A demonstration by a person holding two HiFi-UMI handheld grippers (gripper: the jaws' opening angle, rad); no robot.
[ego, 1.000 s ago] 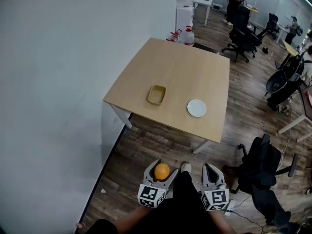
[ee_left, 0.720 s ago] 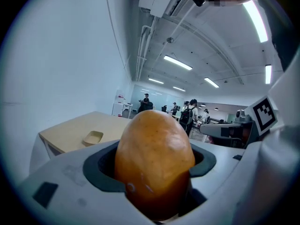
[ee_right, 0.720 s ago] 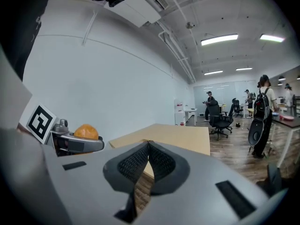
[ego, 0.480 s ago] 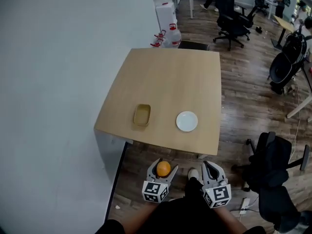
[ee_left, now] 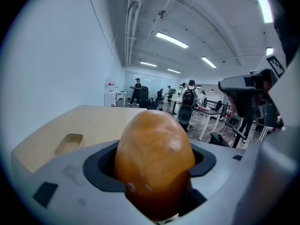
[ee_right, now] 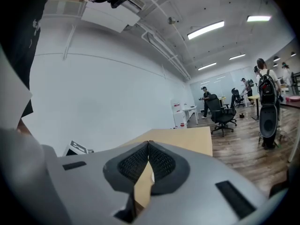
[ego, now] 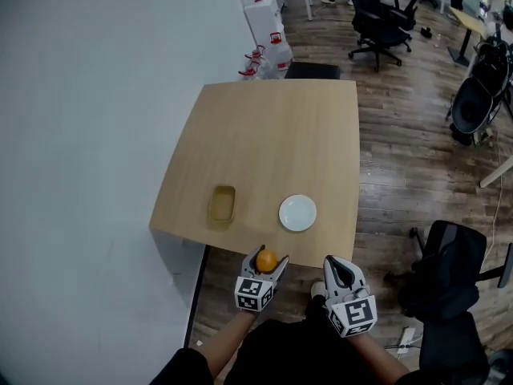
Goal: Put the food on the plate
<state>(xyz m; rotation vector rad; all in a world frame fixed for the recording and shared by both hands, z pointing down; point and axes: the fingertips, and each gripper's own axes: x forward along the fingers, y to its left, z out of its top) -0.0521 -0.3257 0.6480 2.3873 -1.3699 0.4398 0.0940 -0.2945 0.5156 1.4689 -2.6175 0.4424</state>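
My left gripper (ego: 265, 261) is shut on an orange round food item (ego: 267, 261), which fills the left gripper view (ee_left: 154, 163). It hovers at the near edge of the wooden table (ego: 264, 135). A white plate (ego: 297, 212) lies on the table just beyond and to the right of it. My right gripper (ego: 337, 272) stands shut and empty in front of the table's near right corner, its jaws touching in the right gripper view (ee_right: 148, 165).
A shallow tan tray (ego: 222, 204) sits on the table left of the plate, also in the left gripper view (ee_left: 69, 143). A white wall runs along the left. Black office chairs (ego: 449, 287) stand to the right on the wood floor; people and desks are far behind.
The view has closed in on the table. Both grippers have moved forward to its near edge, the left one still holding the orange food.
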